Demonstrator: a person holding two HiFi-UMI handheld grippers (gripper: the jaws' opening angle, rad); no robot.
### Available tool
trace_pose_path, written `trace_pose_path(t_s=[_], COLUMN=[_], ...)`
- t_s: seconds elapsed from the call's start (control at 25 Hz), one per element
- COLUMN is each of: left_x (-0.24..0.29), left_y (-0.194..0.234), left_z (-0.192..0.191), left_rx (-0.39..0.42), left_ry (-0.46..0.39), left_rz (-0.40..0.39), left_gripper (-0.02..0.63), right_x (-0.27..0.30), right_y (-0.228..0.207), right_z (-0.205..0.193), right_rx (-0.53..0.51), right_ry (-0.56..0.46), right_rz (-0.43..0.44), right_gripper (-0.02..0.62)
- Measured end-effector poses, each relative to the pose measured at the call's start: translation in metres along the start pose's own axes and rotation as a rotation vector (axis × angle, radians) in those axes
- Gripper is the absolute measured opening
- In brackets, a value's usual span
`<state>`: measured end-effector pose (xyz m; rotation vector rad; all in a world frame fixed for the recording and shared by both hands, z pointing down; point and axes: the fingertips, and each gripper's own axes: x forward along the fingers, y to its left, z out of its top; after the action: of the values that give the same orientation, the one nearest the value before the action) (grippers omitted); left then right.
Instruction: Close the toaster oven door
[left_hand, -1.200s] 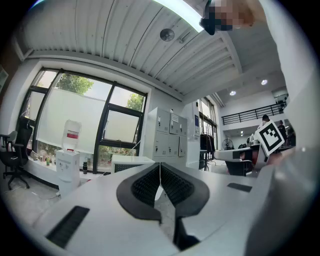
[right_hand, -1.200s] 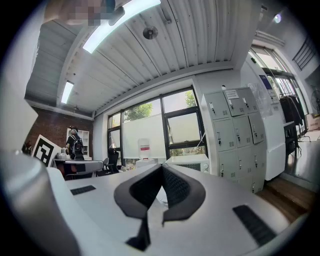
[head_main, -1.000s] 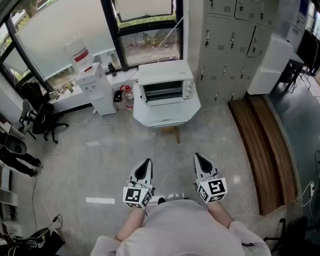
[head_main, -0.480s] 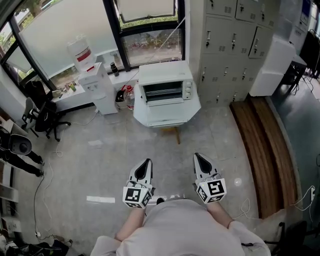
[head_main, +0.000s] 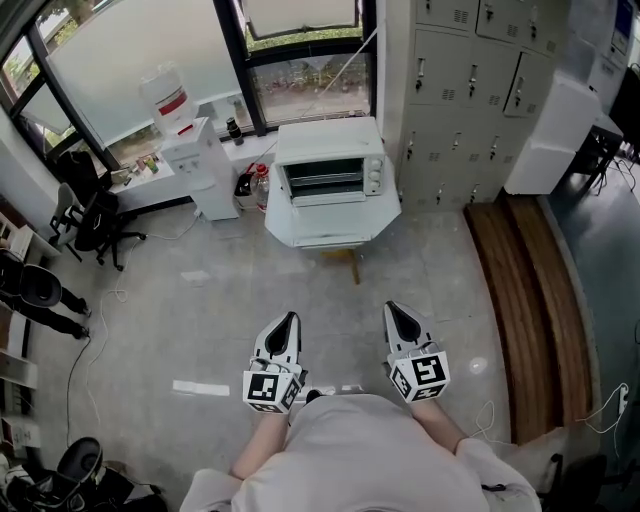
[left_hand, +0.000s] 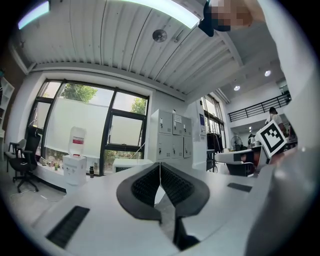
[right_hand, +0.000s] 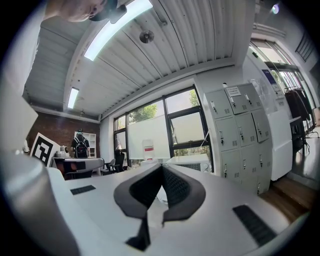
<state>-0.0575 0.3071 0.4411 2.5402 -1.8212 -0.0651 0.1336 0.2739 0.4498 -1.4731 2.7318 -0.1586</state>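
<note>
White toaster oven (head_main: 330, 160) stands at upper centre of the head view, its door (head_main: 323, 199) folded down open, dark interior showing.

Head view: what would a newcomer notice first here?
The white toaster oven sits on a white stand at top centre, door apparently open. At the bottom, the left hand-held gripper and right hand-held gripper point toward it, both shut and empty, well short of it.

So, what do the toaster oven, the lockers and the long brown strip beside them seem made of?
Toaster oven: probably painted sheet metal, smooth white shell. Lockers: likely painted metal, flat matte grey doors with small handles. Brown strip: looks like varnished wood, lengthwise plank lines with some shine.
</note>
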Motion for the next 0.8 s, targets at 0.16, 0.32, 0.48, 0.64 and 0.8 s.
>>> trace_pose_path(t_s=[0.16,0.32,0.48,0.64,0.8], left_x=[0.005,0.012,0.023,0.037,0.053], left_y=[-0.008,-0.009,-0.010,-0.007,0.005], left_z=[-0.001,-0.001,0.002,0.002,-0.002], left_rx=[0.007,0.012,0.016,0.018,0.003], left_ry=[0.004,0.007,0.004,0.002,0.000], left_rz=[0.013,0.019,0.014,0.005,0.005], left_gripper=[0.021,0.021,0.021,0.021,0.021], right_x=[0.001,0.006,0.013,0.026,0.045], right_y=[-0.012,-0.019,-0.027,-0.034,-0.037], right_z=[0.001,0.002,0.006,0.006,0.005], right_rx=[0.003,0.005,-0.001,0.000,-0.015], right_ry=[0.000,-0.003,-0.004,0.000,0.008], right_rz=[0.013,0.019,0.022,0.020,0.023], right_gripper=[0.008,0.008,0.008,0.008,0.008])
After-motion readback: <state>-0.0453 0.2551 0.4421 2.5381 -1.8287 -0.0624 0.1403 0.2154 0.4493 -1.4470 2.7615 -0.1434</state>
